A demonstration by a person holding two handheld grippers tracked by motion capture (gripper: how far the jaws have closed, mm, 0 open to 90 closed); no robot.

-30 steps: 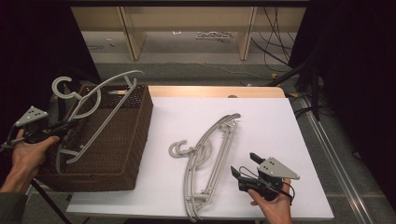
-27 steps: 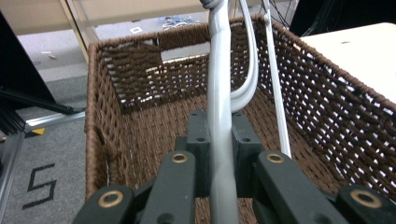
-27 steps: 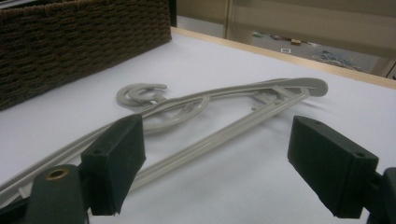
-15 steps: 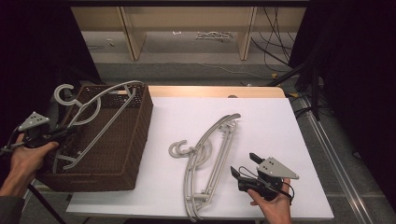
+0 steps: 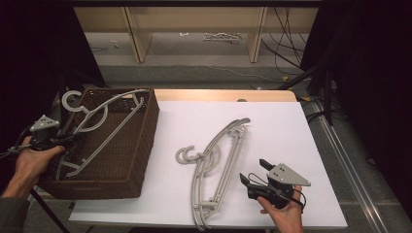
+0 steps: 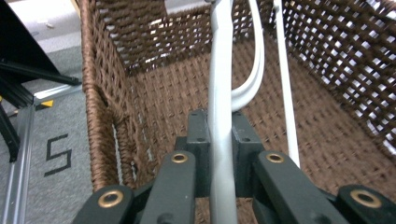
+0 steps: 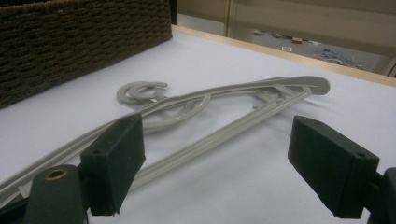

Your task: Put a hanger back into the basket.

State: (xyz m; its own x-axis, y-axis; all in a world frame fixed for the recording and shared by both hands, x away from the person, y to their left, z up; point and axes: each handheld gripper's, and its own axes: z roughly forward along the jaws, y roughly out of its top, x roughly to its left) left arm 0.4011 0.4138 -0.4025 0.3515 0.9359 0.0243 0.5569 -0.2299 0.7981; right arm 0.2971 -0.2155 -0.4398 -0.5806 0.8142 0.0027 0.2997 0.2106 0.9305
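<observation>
My left gripper [image 5: 67, 138] is shut on a grey plastic hanger [image 5: 104, 114] at the left rim of a brown wicker basket [image 5: 145, 145]. The hanger slants across the basket's open top, its hook past the far left corner. In the left gripper view the jaws [image 6: 220, 135] clamp the hanger's bar [image 6: 220, 84] above the basket's woven floor [image 6: 177, 107]. Two more grey hangers [image 5: 218, 160] lie stacked on the white table. My right gripper [image 5: 253, 171] stands open just right of them. In the right gripper view its pads [image 7: 114, 158] are wide apart, with those hangers [image 7: 224, 107] ahead.
The basket [image 7: 70, 42] takes up the table's left end, and the white tabletop [image 5: 277, 131] spreads to the right. Behind the table stand wooden shelf legs [image 5: 136, 34] and cables [image 5: 286, 29] on the floor. A dark stand [image 6: 28, 79] is left of the basket.
The left gripper has lowered the hanger slightly toward the basket, and its hook has sunk and shifted a little to the right. The right gripper has not moved.
</observation>
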